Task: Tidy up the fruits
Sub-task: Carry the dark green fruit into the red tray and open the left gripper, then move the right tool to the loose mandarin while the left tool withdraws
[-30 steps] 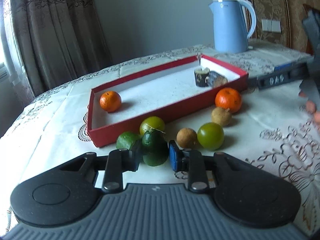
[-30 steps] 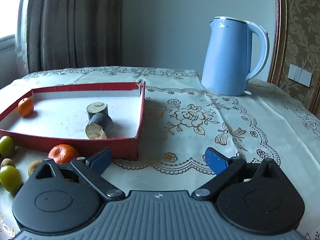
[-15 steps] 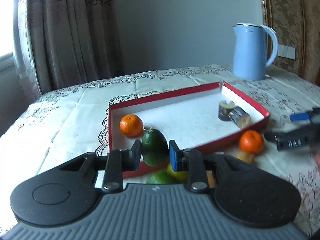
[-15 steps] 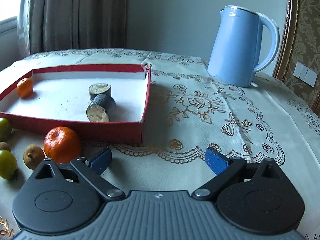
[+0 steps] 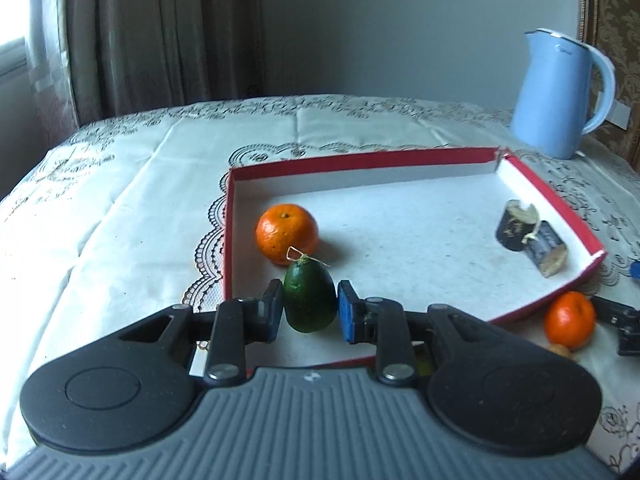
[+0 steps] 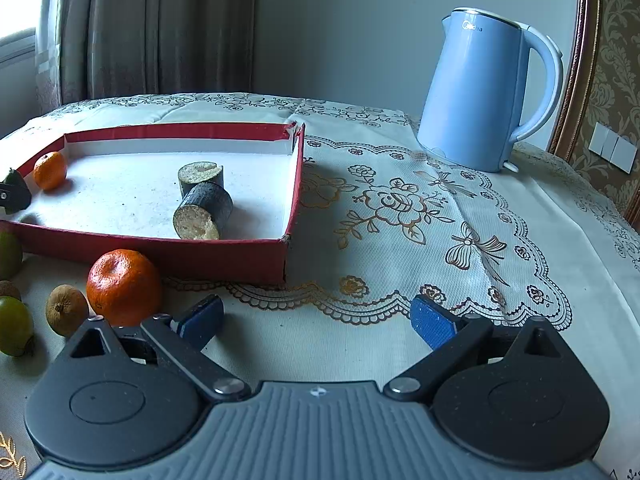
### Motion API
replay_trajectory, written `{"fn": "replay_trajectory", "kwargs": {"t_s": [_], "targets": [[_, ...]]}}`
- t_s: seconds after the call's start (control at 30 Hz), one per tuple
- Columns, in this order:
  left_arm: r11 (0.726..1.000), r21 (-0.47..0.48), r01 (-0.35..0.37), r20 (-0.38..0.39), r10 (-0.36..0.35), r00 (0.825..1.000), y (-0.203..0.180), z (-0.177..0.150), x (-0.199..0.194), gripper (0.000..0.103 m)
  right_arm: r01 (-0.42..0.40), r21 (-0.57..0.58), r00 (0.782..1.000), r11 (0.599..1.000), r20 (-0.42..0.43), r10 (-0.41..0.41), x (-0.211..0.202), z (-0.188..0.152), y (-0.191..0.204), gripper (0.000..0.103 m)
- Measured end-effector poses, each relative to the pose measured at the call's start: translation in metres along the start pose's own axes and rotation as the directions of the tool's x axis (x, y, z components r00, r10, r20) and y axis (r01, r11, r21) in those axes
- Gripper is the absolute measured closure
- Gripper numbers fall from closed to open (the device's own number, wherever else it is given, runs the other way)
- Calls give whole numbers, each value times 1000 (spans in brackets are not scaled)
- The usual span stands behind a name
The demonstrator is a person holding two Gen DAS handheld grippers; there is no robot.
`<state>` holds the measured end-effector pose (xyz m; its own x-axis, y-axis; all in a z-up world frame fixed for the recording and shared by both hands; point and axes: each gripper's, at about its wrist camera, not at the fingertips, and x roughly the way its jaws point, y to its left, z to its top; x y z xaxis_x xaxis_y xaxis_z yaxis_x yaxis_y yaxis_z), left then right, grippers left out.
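My left gripper (image 5: 310,312) clamped on dark green fruit (image 5: 310,300), pads pressing both sides; fruit held over near-left part of red tray (image 5: 408,159), just in front of orange (image 5: 287,233) lying inside. Two dark cut stubs (image 5: 530,240) at tray's right end. My right gripper (image 6: 316,322) wide open, nothing between pads, over tablecloth (image 6: 400,208) near tray corner. Second orange (image 6: 124,287), small brown fruit (image 6: 66,310) and green fruit (image 6: 14,325) outside tray, to gripper's left. Blue kettle (image 6: 476,100) well behind.
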<state>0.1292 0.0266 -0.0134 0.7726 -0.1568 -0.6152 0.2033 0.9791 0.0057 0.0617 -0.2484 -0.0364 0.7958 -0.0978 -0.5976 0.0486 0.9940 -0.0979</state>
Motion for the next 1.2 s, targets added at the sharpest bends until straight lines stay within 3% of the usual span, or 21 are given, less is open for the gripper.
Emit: {"fn": "replay_trajectory", "kwargs": {"t_s": [0.63,0.73,0.9,0.93,1.2], "targets": [[997,45,-56,20,55,998,-8,-6,15,73,-5,6,1000,1000,-4,5,2,0,0,2],[998,43,-47,24,46,999,-7,-6,13,67,-8,10,1000,1000,-6,8,2,0,0,2],[996,60,-60,58,57,997,-12,-12,4,50,-11,13,1000,1000,-8,11,2,0,-1,2],[995,61,-78,69,74,995,-13,-12,2,42,-11,14,1000,1000,-8,11,2,0,-1,2],[996,58,-71,112,64,992,-15,-21,-23,36,-19,22,1000,1000,-12,19,3,0,-3,2]]}}
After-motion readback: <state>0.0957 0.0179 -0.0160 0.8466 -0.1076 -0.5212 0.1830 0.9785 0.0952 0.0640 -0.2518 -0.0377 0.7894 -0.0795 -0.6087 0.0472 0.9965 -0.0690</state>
